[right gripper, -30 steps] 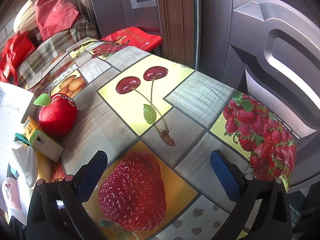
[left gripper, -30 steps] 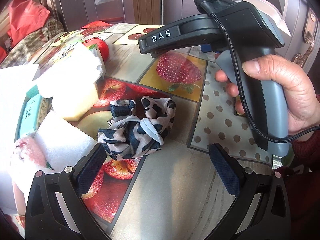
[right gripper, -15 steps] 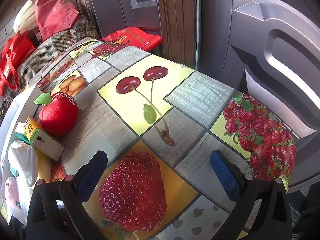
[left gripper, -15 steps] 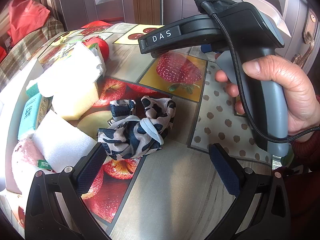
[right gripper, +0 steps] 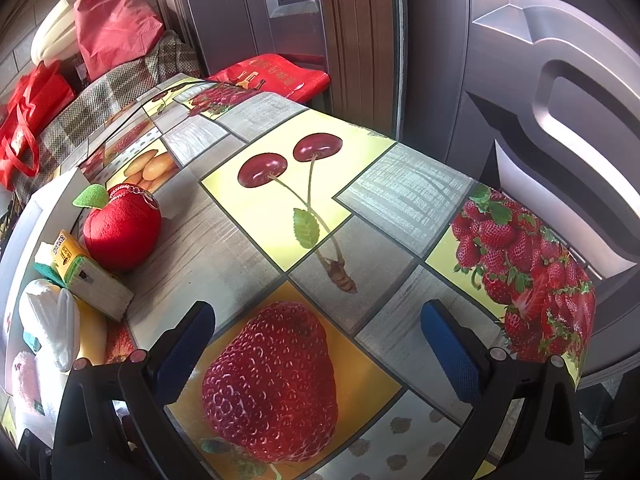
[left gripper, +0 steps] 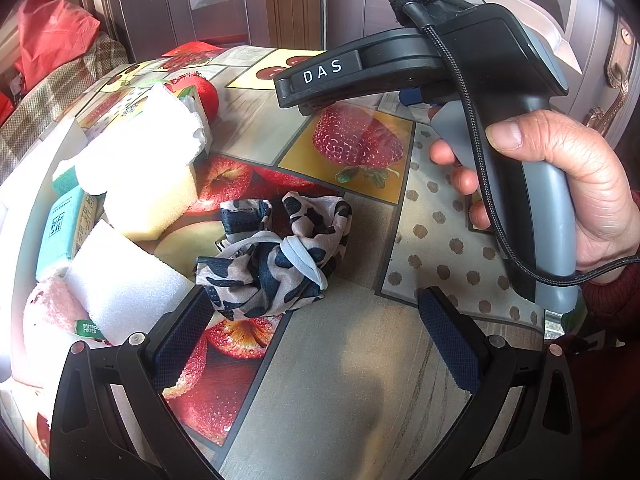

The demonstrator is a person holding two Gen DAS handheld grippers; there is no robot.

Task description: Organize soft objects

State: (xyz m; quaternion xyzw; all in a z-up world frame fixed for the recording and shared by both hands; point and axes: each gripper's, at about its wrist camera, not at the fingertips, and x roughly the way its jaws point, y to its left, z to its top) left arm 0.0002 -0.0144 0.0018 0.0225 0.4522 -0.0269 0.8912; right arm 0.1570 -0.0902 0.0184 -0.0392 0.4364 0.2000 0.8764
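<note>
Fruit-print surface (left gripper: 352, 392) crowded at left. My left tongs (left gripper: 316, 332) apart, empty; spotted scarf (left gripper: 276, 256) just ahead, touching left pad. Right tongs (right gripper: 316, 344) apart, idle. Risk: loose folds slip, white foam block (left gripper: 120, 280) nudged.

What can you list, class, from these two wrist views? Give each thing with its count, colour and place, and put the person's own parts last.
Scrunchie: 1, beige with dark blotches, table centre, before the left gripper.
Yellow sponge: 1, left of the scrunchie.
White foam block: 1, beside the left finger.
Plush apple: 1, red with green leaf, far left.
Tissue pack: 1, teal, left edge.
Pink towel: 1, lower left.
Table: 1, fruit-print cover.
Red bags: several, behind the table.
Left gripper: open, empty.
Right gripper: open, empty.
Hand: 1, holding the right gripper's handle.
</note>
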